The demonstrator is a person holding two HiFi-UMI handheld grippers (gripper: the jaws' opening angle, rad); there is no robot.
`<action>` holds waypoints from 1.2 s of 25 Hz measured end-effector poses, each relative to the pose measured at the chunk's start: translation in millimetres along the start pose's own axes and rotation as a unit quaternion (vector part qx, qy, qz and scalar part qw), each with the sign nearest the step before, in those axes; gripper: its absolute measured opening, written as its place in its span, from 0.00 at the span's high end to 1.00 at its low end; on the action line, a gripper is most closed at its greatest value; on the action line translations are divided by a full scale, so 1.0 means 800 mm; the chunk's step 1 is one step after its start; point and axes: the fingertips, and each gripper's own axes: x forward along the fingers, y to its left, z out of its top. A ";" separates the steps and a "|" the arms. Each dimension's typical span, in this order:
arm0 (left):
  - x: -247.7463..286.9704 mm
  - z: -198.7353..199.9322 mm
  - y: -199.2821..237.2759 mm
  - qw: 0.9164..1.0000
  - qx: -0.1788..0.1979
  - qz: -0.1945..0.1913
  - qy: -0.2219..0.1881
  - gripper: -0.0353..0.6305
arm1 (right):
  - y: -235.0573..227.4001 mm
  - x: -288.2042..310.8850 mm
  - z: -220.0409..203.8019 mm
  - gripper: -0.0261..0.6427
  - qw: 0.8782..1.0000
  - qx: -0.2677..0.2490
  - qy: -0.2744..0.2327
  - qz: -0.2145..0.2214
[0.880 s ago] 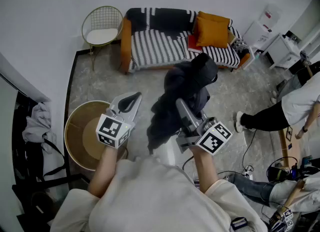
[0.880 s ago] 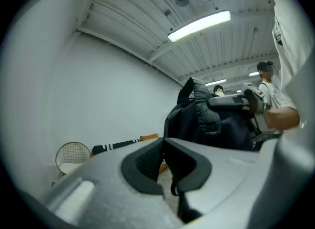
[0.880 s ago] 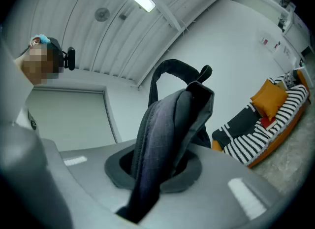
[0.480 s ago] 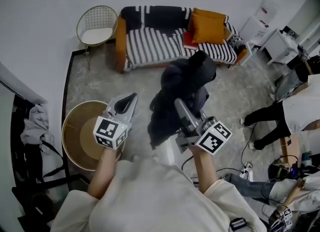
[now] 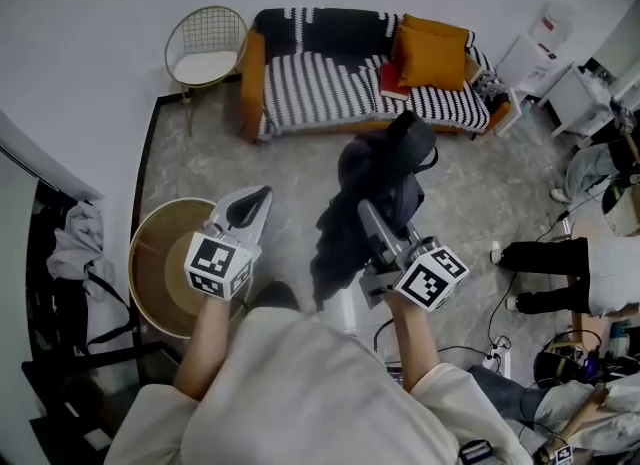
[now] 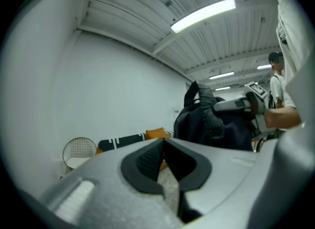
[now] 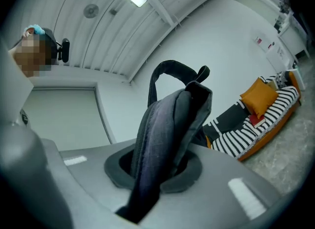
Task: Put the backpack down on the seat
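Note:
A dark backpack (image 5: 375, 178) hangs over the grey floor, short of the sofa. My right gripper (image 5: 368, 211) is shut on one of its straps; in the right gripper view the padded strap (image 7: 167, 139) runs up between the pads and its top handle loops above. The seat is a black-and-white striped sofa (image 5: 320, 88) with orange cushions (image 5: 432, 53), against the far wall. My left gripper (image 5: 258, 198) is held apart, left of the bag, shut with nothing in it. From the left gripper view (image 6: 163, 147) the backpack (image 6: 216, 124) hangs to the right.
A gold wire chair (image 5: 205, 48) stands left of the sofa. A round tan tub (image 5: 160, 253) sits under my left hand. A person's legs (image 5: 545, 253) stretch in from the right, by white cabinets (image 5: 535, 48). Cables (image 5: 490, 353) lie on the floor at lower right.
The backpack still hangs from my right gripper in much the same place. The person at the right has moved toward the frame's edge. A dark shoe now shows below my left gripper.

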 end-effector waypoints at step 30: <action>0.319 0.023 0.327 0.998 -0.004 -0.062 -0.006 0.94 | -0.233 0.352 0.128 0.89 1.000 0.000 -0.001 -0.017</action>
